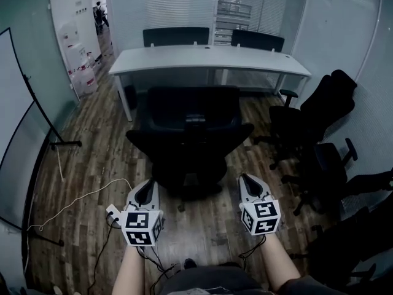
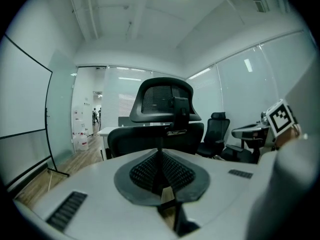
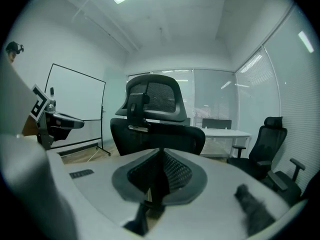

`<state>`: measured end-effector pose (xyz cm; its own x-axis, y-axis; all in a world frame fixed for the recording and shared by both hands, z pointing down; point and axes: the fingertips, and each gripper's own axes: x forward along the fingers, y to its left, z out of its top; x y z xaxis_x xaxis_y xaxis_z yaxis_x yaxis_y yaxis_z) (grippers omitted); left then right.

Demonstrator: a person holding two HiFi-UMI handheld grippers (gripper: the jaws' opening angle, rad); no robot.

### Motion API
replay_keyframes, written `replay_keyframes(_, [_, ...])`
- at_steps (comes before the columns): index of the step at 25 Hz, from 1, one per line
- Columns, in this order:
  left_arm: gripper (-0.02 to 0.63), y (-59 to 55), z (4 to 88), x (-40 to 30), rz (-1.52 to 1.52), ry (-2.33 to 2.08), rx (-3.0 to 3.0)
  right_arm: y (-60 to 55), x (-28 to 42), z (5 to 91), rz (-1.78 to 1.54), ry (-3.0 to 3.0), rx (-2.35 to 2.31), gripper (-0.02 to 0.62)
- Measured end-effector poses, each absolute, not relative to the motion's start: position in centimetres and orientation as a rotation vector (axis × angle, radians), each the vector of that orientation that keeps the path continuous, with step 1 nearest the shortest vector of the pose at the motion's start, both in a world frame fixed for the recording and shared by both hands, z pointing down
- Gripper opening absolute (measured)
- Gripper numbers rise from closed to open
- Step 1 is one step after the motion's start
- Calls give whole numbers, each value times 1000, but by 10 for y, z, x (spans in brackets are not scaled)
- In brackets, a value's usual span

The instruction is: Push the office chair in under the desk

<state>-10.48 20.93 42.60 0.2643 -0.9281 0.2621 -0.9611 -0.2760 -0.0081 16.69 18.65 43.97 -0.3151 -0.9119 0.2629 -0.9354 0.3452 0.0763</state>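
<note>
The black office chair (image 1: 191,137), with a mesh headrest and curved armrests, stands on the wooden floor (image 1: 92,165) just short of the white tabletop (image 1: 209,60), its back turned this way. The left tool (image 1: 147,188) and right tool (image 1: 247,182) hover behind it, jaws together and empty.

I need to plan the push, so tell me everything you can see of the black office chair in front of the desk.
The office chair is black, with a mesh-looking headrest on a bracket above a broad curved backrest. It stands upright on the wood floor, its back to the camera, facing the white desk, not yet tucked under it. Nothing else visibly touches it.
</note>
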Motion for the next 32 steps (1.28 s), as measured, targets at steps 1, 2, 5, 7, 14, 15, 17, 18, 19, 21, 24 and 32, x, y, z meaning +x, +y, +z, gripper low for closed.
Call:
replay_keyframes(1, [15, 205, 427, -107, 328, -1779, 2378, 183, 167, 440, 120, -2340, 1661, 25])
replay_keyframes(2, [15, 201, 429, -110, 339, -1774, 2382, 180, 166, 440, 114, -2330, 1663, 26])
replay_keyframes(5, [17, 190, 433, -114, 355, -1757, 2391, 173, 164, 443, 125, -2313, 1655, 41])
replay_keyframes(7, [17, 186, 430, -112, 337, -1734, 2412, 168, 161, 444, 115, -2313, 1634, 95])
replay_keyframes(14, [186, 152, 438, -107, 454, -1708, 2474, 125, 164, 437, -74, -2218, 1673, 223])
replay_keyframes(15, [207, 147, 438, -108, 477, -1727, 2476, 119, 163, 438, -102, -2205, 1654, 236])
replay_keyframes(17, [255, 137, 435, -110, 530, -1777, 2494, 105, 164, 439, -158, -2172, 1623, 261])
replay_keyframes(18, [275, 131, 433, -111, 559, -1804, 2507, 97, 166, 439, -183, -2153, 1618, 275])
replay_keyframes(19, [304, 125, 432, -113, 589, -1831, 2518, 90, 168, 438, -208, -2133, 1617, 284])
replay_keyframes(21, [341, 113, 430, -119, 648, -1885, 2524, 76, 172, 437, -268, -2084, 1609, 295])
replay_keyframes(24, [368, 96, 429, -132, 724, -1964, 2500, 57, 174, 435, -359, -2013, 1572, 313])
replay_keyframes(32, [385, 54, 429, -151, 1015, -2018, 2519, 17, 180, 442, -486, -1891, 1519, 319])
